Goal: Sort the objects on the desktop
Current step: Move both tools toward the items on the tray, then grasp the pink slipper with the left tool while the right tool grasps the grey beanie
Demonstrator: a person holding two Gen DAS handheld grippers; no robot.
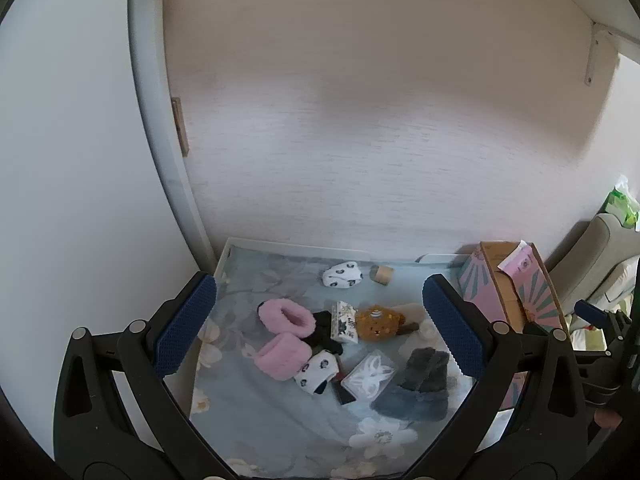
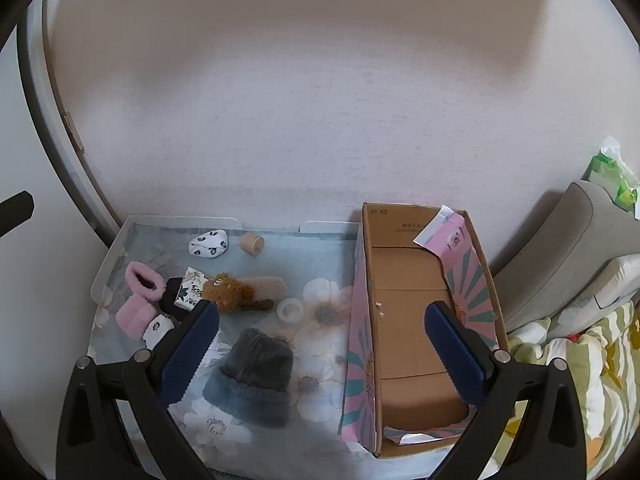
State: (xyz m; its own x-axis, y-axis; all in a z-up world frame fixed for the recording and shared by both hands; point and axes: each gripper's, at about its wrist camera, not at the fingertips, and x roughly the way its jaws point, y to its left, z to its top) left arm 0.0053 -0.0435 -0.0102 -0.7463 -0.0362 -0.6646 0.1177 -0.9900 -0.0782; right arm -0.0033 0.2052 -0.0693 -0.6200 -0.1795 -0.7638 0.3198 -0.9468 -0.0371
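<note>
A floral cloth (image 1: 280, 412) covers the desk. On it lie two pink fuzzy booties (image 1: 286, 334), a brown plush toy (image 1: 378, 322), a patterned small box (image 1: 344, 322), spotted white socks (image 1: 343, 275), a wooden spool (image 1: 382, 274), a clear packet (image 1: 370, 376) and a grey fuzzy hat (image 2: 254, 376). An open cardboard box (image 2: 416, 312) stands at the right and holds nothing visible. My left gripper (image 1: 320, 328) is open above the pile. My right gripper (image 2: 320, 352) is open above the hat and the box's left wall. Both are empty.
A white wall rises behind the desk. A grey cushion (image 2: 560, 248) and a green patterned blanket (image 2: 580, 380) lie right of the box. A clear tape roll (image 2: 291, 310) sits mid-cloth. The white desk rim (image 2: 108, 260) bounds the left side.
</note>
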